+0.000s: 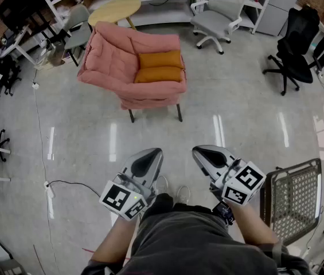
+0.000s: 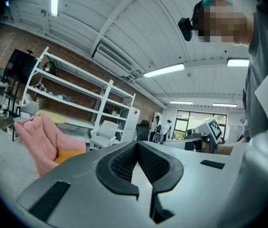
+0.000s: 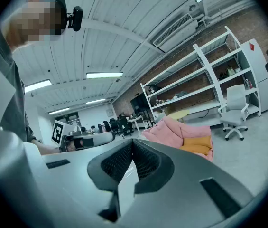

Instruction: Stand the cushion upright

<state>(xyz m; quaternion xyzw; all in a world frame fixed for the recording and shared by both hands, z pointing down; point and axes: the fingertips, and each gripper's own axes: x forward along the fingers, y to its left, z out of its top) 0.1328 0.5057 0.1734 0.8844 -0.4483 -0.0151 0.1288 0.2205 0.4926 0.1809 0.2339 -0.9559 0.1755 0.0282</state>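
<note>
An orange cushion [image 1: 159, 66] lies flat on the seat of a pink armchair [image 1: 116, 56] across the floor, far ahead of me. The cushion also shows small in the left gripper view [image 2: 67, 154] and the right gripper view [image 3: 198, 144]. My left gripper [image 1: 151, 154] and right gripper [image 1: 202, 150] are held side by side close to my body, both shut with nothing between the jaws. They are well short of the chair.
A grey office chair [image 1: 219, 13] and a round yellow table [image 1: 114, 8] stand behind the armchair. A black office chair [image 1: 295, 42] is at the right. A mesh basket [image 1: 293, 196] sits by my right side. A cable [image 1: 41, 153] runs along the floor at left.
</note>
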